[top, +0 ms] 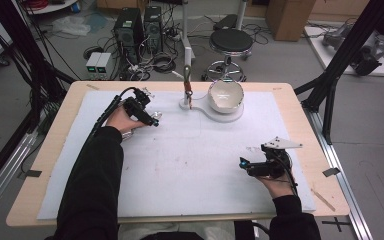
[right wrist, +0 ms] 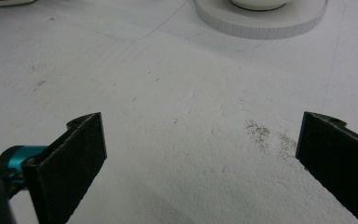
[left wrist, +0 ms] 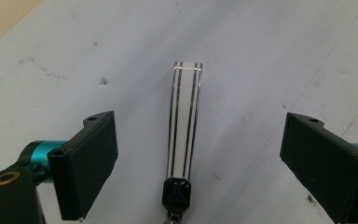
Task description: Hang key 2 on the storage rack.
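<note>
Two claws are seen wide apart, nothing gripped: left claw (top: pixel 156 120) at upper left over a striped strip (left wrist: pixel 185 121); right claw (top: pixel 243 163) at lower right above the white surface (top: pixel 190 165).

Your high view looks forward and down from above your side of the worktop (top: pixel 300 107), far enough to take in its whole white mat (top: pixel 190 160) with floor clutter along the upper edge of the frame. Your left gripper view sits close over the mat, looking steeply down between its own jaws. Your right gripper view rides low and near, facing across the mat toward the round white base (right wrist: pixel 261 21) at its top edge; the high view shares that base (top: pixel 227 114), upper centre.
</note>
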Tool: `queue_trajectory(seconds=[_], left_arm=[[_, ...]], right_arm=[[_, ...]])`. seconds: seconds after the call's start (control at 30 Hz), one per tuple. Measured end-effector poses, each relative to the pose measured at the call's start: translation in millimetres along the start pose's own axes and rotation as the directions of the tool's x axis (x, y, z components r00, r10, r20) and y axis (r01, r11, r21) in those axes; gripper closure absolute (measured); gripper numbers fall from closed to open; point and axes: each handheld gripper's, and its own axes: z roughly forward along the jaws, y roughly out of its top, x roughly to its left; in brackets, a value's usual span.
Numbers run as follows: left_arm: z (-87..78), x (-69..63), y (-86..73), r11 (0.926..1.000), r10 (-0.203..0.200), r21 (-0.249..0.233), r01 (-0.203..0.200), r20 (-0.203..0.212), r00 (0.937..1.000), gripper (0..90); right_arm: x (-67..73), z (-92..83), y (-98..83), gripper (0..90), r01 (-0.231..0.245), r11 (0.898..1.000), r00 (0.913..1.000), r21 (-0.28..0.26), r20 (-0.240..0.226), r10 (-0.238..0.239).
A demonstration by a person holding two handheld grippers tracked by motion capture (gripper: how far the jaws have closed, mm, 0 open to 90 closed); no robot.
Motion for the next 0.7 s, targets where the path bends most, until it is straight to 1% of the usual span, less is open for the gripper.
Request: queue_trajectory(seconds=[0.07, 0.1, 0.13, 0.17, 0.2, 0.23, 0.27, 0.3, 0.33, 0.4, 0.5, 0.53, 0.67, 0.7], left_arm=[[4.0, 1.8, 2.4, 0.9999, -0.011, 0.012, 0.011, 0.002, 0.9999, 13.0], [5.8, 2.2, 2.7, 0.9997, -0.024, 0.010, 0.024, 0.006, 0.9997, 14.4], [7.0, 3.4, 2.6, 0.9991, -0.039, 0.019, 0.039, 0.019, 0.9990, 16.6], [9.0, 5.1, 1.5, 0.9980, -0.057, 0.031, 0.056, 0.043, 0.9975, 18.9], [10.9, 6.7, -0.2, 0.9964, -0.071, 0.051, 0.068, 0.057, 0.9959, 21.0], [13.0, 8.3, -2.1, 0.9943, -0.079, 0.077, 0.074, 0.059, 0.9951, 23.5], [14.9, 10.2, -4.0, 0.9923, -0.078, 0.101, 0.072, 0.056, 0.9954, 24.5], [16.4, 10.9, -5.5, 0.9908, -0.082, 0.112, 0.076, 0.044, 0.9957, 24.5], [17.0, 11.4, -6.4, 0.9896, -0.088, 0.118, 0.082, 0.043, 0.9952, 24.6], [15.9, 10.9, -6.3, 0.9896, -0.091, 0.116, 0.085, 0.046, 0.9948, 25.6], [14.5, 10.1, -5.6, 0.9905, -0.084, 0.114, 0.077, 0.056, 0.9949, 31.3], [14.3, 10.8, -5.7, 0.9909, -0.080, 0.113, 0.073, 0.051, 0.9955, 31.8], [13.4, 13.1, -6.4, 0.9885, -0.098, 0.120, 0.092, 0.046, 0.9941, 37.8], [13.0, 13.5, -6.3, 0.9878, -0.104, 0.120, 0.099, 0.033, 0.9940, 40.3]], right_arm=[[-0.3, -0.8, -0.1, 0.8, -0.001, 1.000, 1.0000, -0.001, -0.002, 0.001], [-0.4, -0.9, -0.1, 0.8, -0.001, 1.000, 1.0000, -0.003, -0.002, 0.001], [-0.3, -1.1, -0.2, 0.8, 0.001, 1.000, 1.0000, -0.003, -0.001, -0.001], [-0.3, -1.1, -0.2, 0.8, 0.001, 1.000, 1.0000, -0.002, 0.000, -0.001], [-0.3, -1.2, -0.3, 0.8, -0.002, 1.000, 1.0000, 0.001, 0.001, 0.002], [-0.5, -1.3, -0.5, 0.8, -0.003, 1.000, 1.0000, 0.002, 0.002, 0.003], [-0.7, -1.4, -0.6, 0.8, -0.003, 1.000, 1.0000, 0.002, 0.002, 0.003], [-1.0, -1.5, -0.6, 0.8, 0.001, 1.000, 1.0000, -0.001, 0.003, -0.001], [-0.6, -1.9, -0.7, 0.8, -0.001, 1.000, 1.0000, 0.000, 0.003, 0.001], [-0.6, -2.3, -0.8, 0.8, -0.001, 1.000, 1.0000, -0.001, 0.003, 0.001], [-0.2, -2.4, -1.1, 0.8, -0.004, 1.000, 1.0000, 0.002, -0.002, 0.004], [0.0, -2.9, -1.0, 0.8, -0.003, 1.000, 1.0000, -0.001, -0.003, 0.003], [0.2, -3.7, -1.5, 0.8, -0.003, 1.000, 1.0000, 0.002, -0.002, 0.003], [0.0, -3.8, -1.8, 0.8, -0.004, 1.000, 1.0000, 0.003, -0.002, 0.004]])
